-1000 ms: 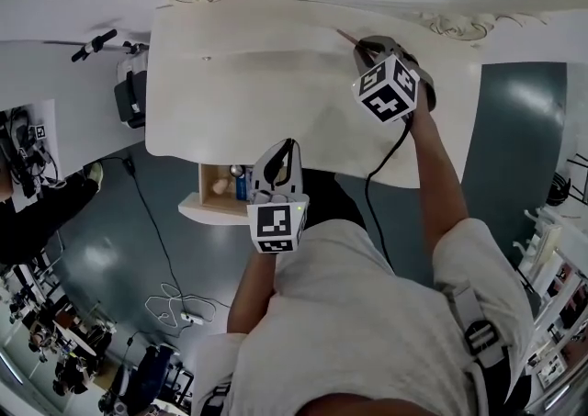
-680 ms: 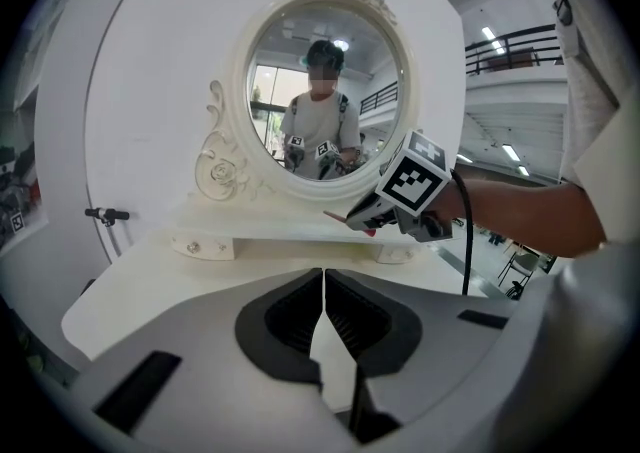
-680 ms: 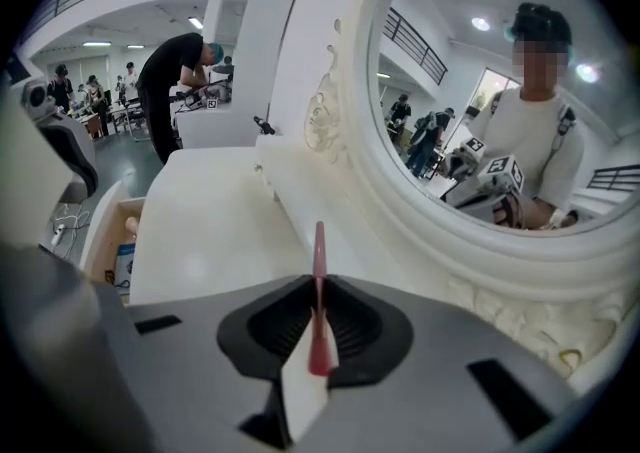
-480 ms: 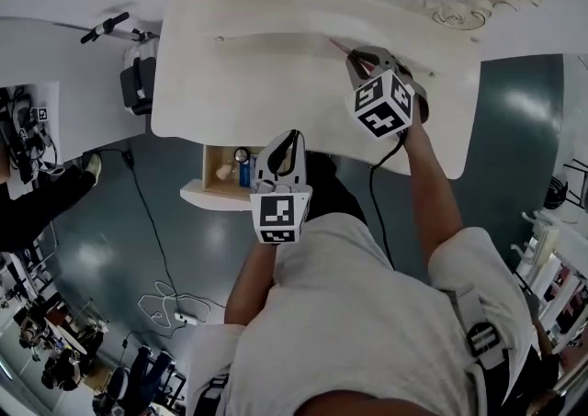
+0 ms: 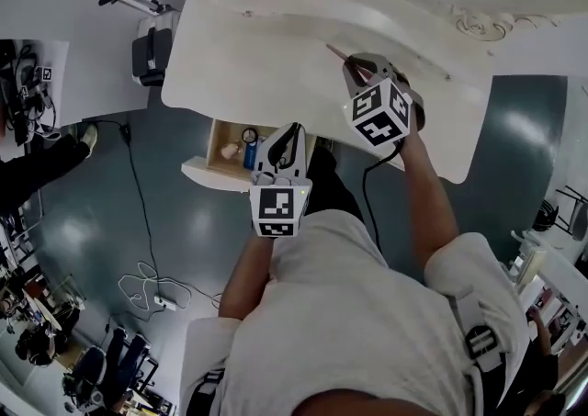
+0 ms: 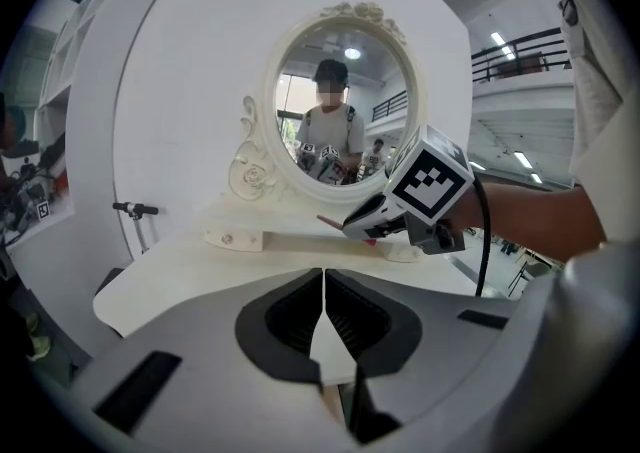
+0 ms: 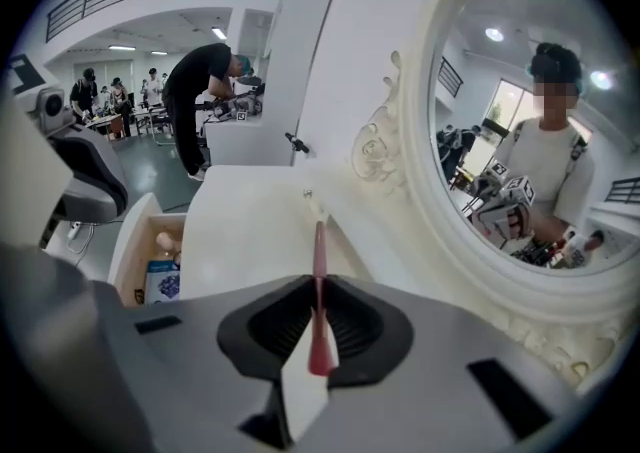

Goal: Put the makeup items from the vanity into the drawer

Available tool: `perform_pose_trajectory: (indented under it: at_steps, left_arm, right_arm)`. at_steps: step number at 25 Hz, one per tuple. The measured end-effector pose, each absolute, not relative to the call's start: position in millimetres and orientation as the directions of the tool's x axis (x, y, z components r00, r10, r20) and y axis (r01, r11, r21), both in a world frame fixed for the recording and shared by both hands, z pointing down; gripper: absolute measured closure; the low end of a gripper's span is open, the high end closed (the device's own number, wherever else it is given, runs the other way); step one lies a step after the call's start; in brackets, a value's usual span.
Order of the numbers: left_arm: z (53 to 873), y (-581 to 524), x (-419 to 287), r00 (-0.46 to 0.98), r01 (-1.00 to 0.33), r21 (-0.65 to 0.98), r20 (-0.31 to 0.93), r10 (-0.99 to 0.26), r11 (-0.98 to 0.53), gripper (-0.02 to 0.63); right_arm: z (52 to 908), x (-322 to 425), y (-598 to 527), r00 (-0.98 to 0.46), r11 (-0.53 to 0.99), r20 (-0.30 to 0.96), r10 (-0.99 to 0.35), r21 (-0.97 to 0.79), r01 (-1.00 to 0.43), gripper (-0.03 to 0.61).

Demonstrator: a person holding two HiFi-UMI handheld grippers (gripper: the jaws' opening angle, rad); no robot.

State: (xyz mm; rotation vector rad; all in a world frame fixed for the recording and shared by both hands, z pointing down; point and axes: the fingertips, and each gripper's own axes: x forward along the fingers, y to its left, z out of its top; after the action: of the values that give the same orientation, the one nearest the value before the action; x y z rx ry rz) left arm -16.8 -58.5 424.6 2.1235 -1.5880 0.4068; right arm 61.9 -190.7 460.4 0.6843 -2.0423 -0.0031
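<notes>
**Head view.** The right arm is stretched forward over the white tabletop (image 5: 276, 47), with the right gripper (image 5: 354, 63) pitched downward. A slim pink makeup stick (image 5: 335, 51) is clamped in its jaws. The stick's long axis runs diagonally, and its free end points up and left. The left gripper (image 5: 287, 137) is held near the body, above the open drawer (image 5: 207, 171), in which a blue box (image 5: 250, 152) lies.

**Left gripper view.** The jaws of the left gripper (image 6: 323, 276) are pressed together with nothing between them. Ahead, the right gripper (image 6: 358, 226) is seen before the oval mirror (image 6: 345, 91), with the stick (image 6: 330, 222) projecting leftward.

**Right gripper view.** The jaws of the right gripper (image 7: 316, 293) are closed on the stick (image 7: 318, 251). The stick is aligned with the jaws and points away along the tabletop. The drawer (image 7: 128, 241) is seen at lower left.
</notes>
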Motion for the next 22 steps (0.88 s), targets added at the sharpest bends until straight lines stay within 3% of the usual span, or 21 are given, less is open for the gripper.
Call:
perform_pose_trajectory:
  at_steps: [22]
  left_arm:
    - [434,5,-127,0.086,-0.988,0.157,0.521,-0.850,-0.004,0.600]
  right_arm:
    - [463,-87,-76,-0.563,0.960,0.781,-0.272,0.185,-0.208,0.525]
